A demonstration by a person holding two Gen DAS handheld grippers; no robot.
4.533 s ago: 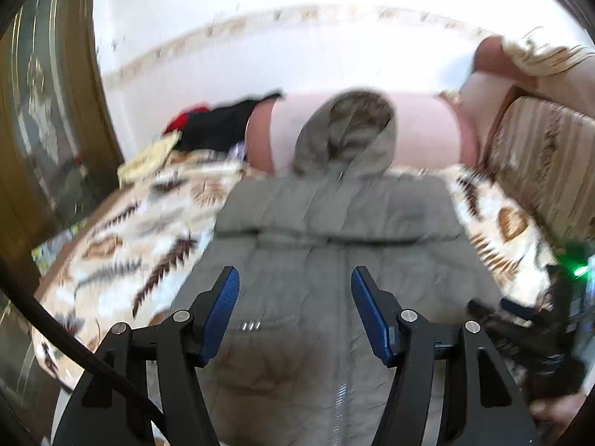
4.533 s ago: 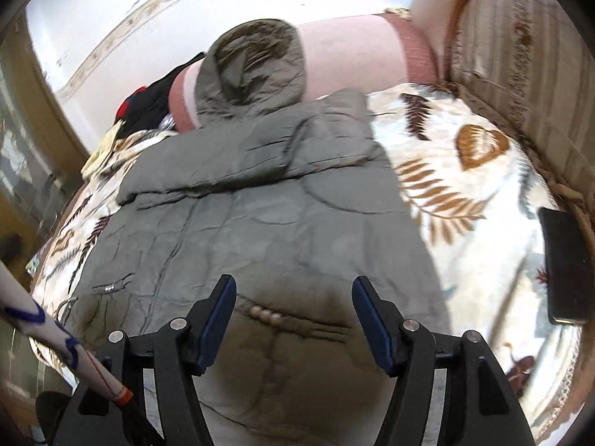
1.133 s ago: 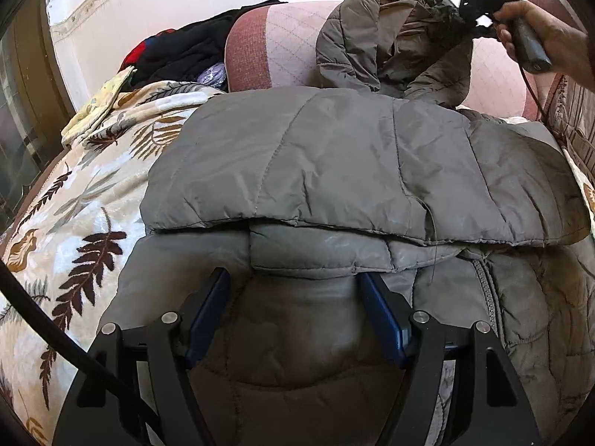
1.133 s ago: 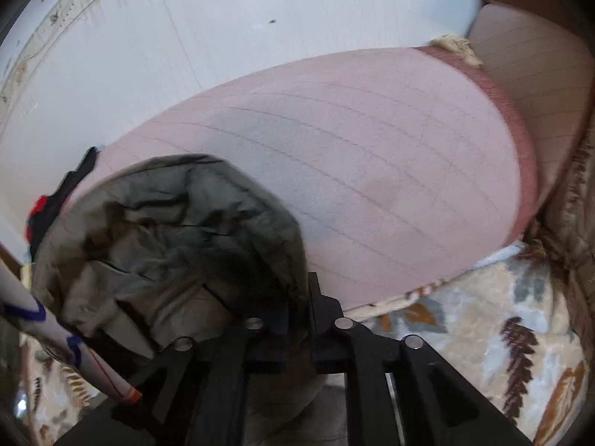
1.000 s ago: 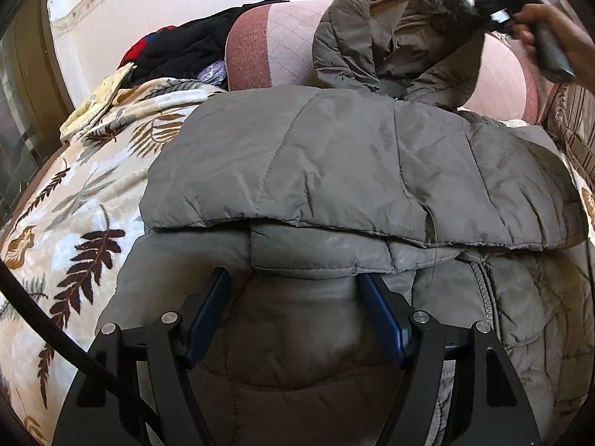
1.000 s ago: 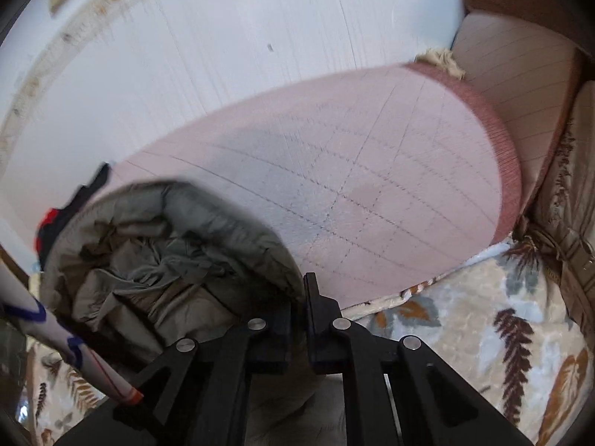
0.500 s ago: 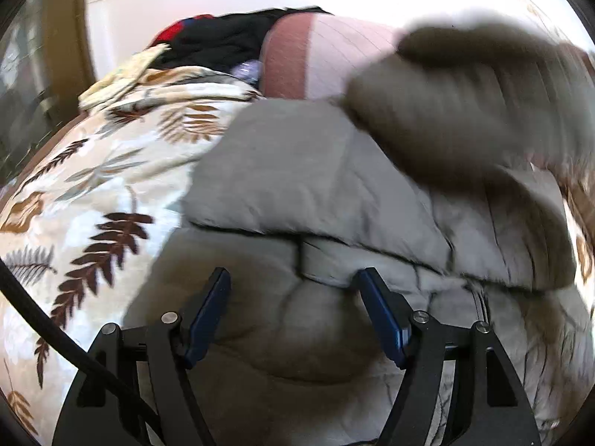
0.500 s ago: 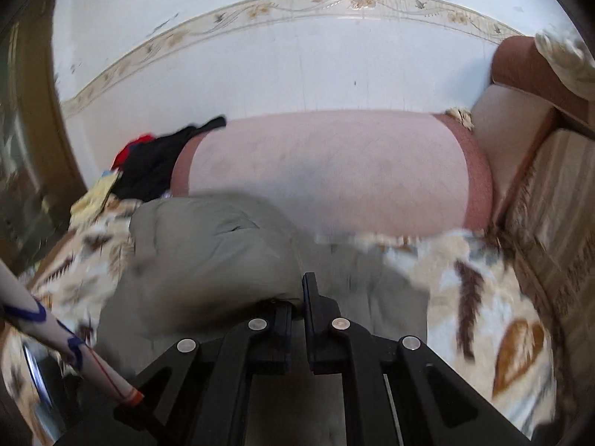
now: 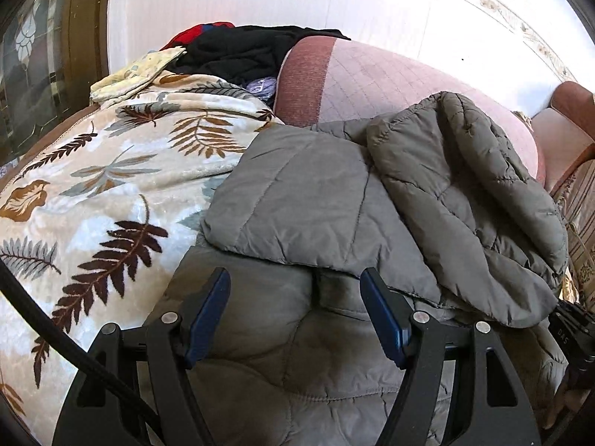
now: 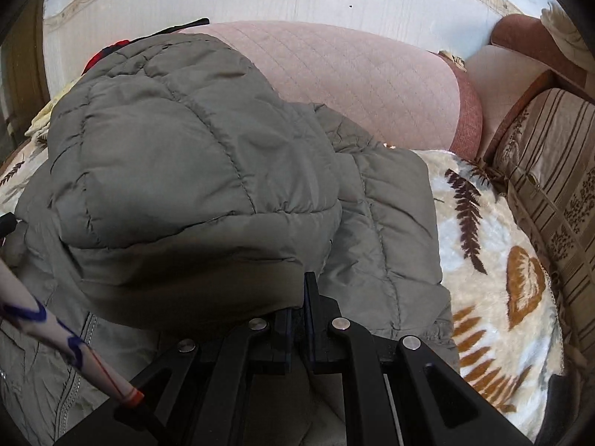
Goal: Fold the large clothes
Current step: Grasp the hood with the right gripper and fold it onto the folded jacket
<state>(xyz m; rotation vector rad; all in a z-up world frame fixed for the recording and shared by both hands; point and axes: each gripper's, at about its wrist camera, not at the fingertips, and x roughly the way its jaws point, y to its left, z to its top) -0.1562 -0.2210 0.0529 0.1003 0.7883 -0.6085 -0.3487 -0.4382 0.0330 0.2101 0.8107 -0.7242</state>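
Note:
A grey-green quilted jacket [image 9: 297,200] lies on a leaf-patterned blanket [image 9: 93,193], its sleeves folded across the chest. Its hood [image 9: 472,193] is flipped forward onto the body. In the right wrist view the hood [image 10: 178,171] fills the middle, and my right gripper [image 10: 299,310] is shut on the hood's rim. My left gripper [image 9: 295,297] hovers open over the jacket's lower body, just below the folded sleeve edge, with nothing between its blue pads. The right gripper's black body shows at the right edge of the left wrist view.
A pink quilted bolster [image 10: 364,85] lies along the wall behind the jacket. Black and red clothes [image 9: 241,52] are piled at the back left. A striped sofa back [image 10: 550,171] runs along the right. A printed paper tube [image 10: 63,338] crosses the lower left of the right wrist view.
My right gripper has pulled the hood off the bolster, forward and down onto the jacket's body. The left gripper has shifted a little and rolled, still open.

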